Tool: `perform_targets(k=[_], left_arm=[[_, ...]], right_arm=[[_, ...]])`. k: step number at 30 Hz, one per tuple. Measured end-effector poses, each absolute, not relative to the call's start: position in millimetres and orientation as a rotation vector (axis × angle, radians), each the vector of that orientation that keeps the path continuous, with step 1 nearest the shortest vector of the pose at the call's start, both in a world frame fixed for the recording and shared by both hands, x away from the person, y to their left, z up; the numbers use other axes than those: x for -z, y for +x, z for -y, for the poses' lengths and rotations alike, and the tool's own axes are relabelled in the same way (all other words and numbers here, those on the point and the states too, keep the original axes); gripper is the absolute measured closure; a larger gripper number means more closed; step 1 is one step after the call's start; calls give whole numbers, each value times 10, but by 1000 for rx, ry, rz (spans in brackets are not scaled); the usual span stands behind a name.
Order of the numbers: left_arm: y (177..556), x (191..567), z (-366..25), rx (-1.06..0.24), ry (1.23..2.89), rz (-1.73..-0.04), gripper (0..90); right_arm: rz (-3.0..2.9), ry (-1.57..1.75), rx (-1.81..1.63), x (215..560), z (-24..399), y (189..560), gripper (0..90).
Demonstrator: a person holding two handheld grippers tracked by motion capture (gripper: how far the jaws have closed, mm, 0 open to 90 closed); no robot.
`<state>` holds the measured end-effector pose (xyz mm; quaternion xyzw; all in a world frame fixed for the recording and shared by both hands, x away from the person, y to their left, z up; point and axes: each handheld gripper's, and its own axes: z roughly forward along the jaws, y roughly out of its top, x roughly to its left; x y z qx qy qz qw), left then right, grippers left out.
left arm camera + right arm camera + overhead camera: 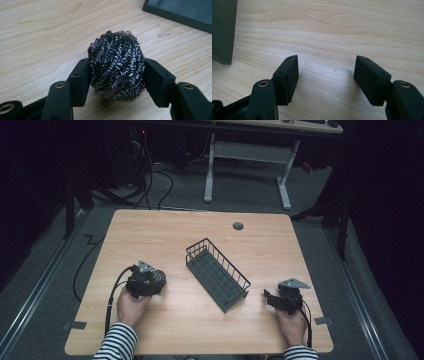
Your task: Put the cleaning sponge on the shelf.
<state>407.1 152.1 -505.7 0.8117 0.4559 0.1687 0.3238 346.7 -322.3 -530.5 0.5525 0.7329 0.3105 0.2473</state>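
My left gripper (117, 75) pinches a steel wool scrubber (117, 65) between its fingers, low over the desk (150, 230). My right gripper (326, 75): fingers spread, nothing held. Wire basket (218, 273) sits mid-desk between them.

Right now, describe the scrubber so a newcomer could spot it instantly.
Start from the wooden table and find the dark wire basket lying at an angle near its middle. To the basket's left, the left gripper is shut on the scrubber: a round ball of coiled, glinting steel wool, the one shiny, tangled thing among smooth black parts.
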Motion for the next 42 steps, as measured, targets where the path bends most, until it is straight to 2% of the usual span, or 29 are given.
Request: perform_targets(k=[16, 24, 42], left_arm=[[3954, 4845, -1641, -336, 2044, -1175, 434], [3908, 4678, -1634, -330, 2043, -1135, 436], [3845, 4271, -1429, -300, 2052, -1006, 436]], right_arm=[[-1999, 1505, -847, 5305, 3225, 3468, 367], [-1999, 1506, -847, 5305, 3224, 3468, 366], [-1999, 1506, -848, 5305, 3224, 3467, 364]])
